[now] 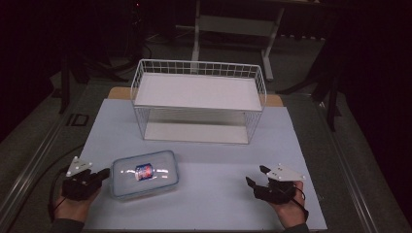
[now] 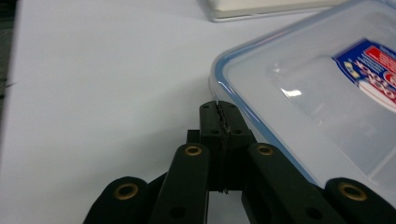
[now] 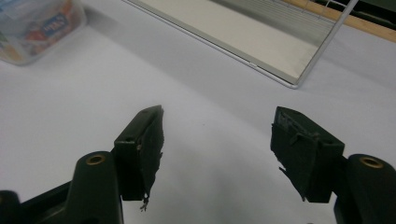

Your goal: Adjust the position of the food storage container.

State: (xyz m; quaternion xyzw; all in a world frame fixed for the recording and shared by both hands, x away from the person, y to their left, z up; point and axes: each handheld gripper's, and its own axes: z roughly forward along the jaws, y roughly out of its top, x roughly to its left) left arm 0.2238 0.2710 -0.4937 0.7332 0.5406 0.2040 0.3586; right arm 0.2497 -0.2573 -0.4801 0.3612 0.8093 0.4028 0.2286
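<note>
Near the front left corner of the bench [image 1: 204,194] we see a clear plastic container [image 1: 144,173], and a gripper on each side of the front edge.

We hold the left gripper [image 1: 103,174] just beside the left end of the container, at its blue-rimmed lid [image 2: 322,93], with its jaws pressed together and nothing between them. The right gripper [image 1: 256,176] rests near the front right corner, well apart from the container, with its jaws wide apart over the bare surface. The white wire basket [image 1: 199,101] stands at the back edge, its lower shelf [image 3: 243,32] ahead of the right gripper.
</note>
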